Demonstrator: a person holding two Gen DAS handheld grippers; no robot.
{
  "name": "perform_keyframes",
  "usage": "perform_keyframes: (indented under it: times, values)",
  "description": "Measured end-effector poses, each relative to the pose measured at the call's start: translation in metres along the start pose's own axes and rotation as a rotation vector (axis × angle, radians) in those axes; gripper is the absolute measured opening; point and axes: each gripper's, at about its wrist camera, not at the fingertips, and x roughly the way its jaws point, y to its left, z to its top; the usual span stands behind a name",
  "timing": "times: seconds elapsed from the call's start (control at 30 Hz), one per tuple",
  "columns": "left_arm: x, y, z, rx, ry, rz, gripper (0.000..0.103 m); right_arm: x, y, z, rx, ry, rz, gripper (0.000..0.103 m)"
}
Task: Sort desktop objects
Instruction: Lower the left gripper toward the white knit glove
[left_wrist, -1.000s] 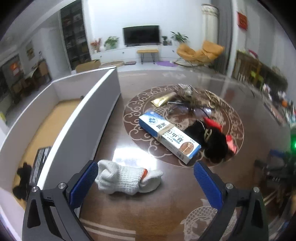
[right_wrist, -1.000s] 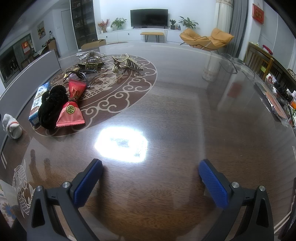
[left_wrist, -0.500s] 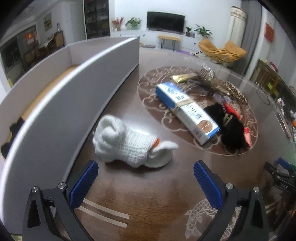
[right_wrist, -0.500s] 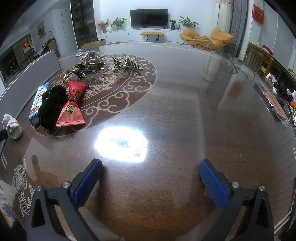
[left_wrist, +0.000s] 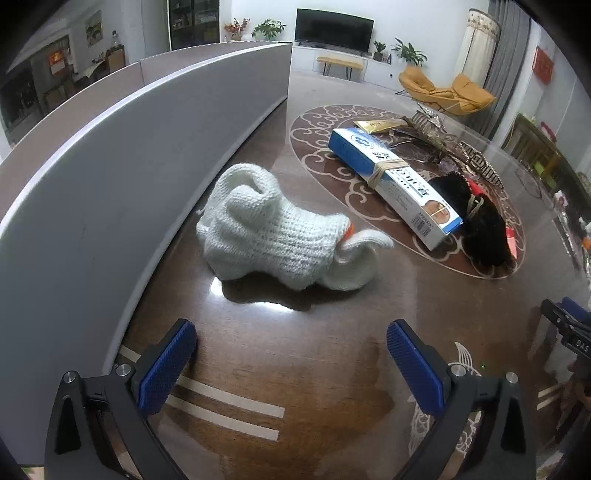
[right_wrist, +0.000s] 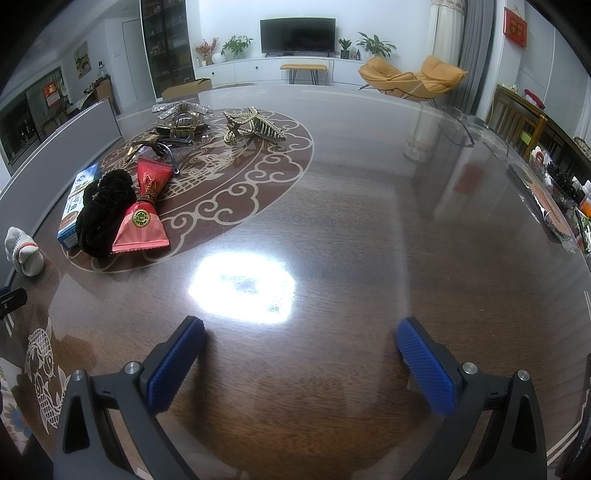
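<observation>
Since a second ago the left claw (left_wrist: 291, 354) has come down and forward toward the white knit glove (left_wrist: 280, 240), so the grey bin wall (left_wrist: 122, 162) on the left now hides the bin's inside, and the glove looms larger just beyond the blue pads (left_wrist: 166, 365). Its jaws stand wide apart, holding nothing and touching nothing, low over the dark desk (left_wrist: 314, 369). The glove lies bunched just beside the bin wall, near the left edge. Farther right, on the round pattern, lies the blue and white box (left_wrist: 391, 177) with a rubber band round it, the black hair tie (left_wrist: 476, 221) touching its near right end, and the gold tube (left_wrist: 376, 125) and metal hair clips (left_wrist: 432, 133) at the far side. The right claw (right_wrist: 301, 362) has not moved: its jaws are equally wide apart and empty, over bare desk, with the red packet (right_wrist: 144, 218) lying against the hair tie far to its left.
</observation>
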Motion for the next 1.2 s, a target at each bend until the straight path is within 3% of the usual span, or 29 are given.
perform_keyframes:
  times: [0.27,0.43,0.7,1.0,1.2]
  values:
    - [-0.003,-0.008,0.024,-0.003,-0.057,0.035,0.103,0.0,0.0,0.0,0.0,0.0,0.0,0.103]
    - [-0.011,-0.004,0.043,-0.155,-0.071,-0.005,0.103,0.0,0.0,0.0,0.0,0.0,0.0,0.103]
    - [0.02,-0.004,0.048,-0.295,0.002,0.118,0.103,0.0,0.0,0.0,0.001,0.0,0.0,0.103]
    - [0.043,-0.014,0.053,-0.217,0.016,0.227,0.103,0.0,0.0,0.0,0.001,0.0,0.0,0.103]
    - [0.044,-0.013,0.052,-0.203,-0.001,0.221,0.103,0.0,0.0,0.0,0.001,0.0,-0.001,0.103]
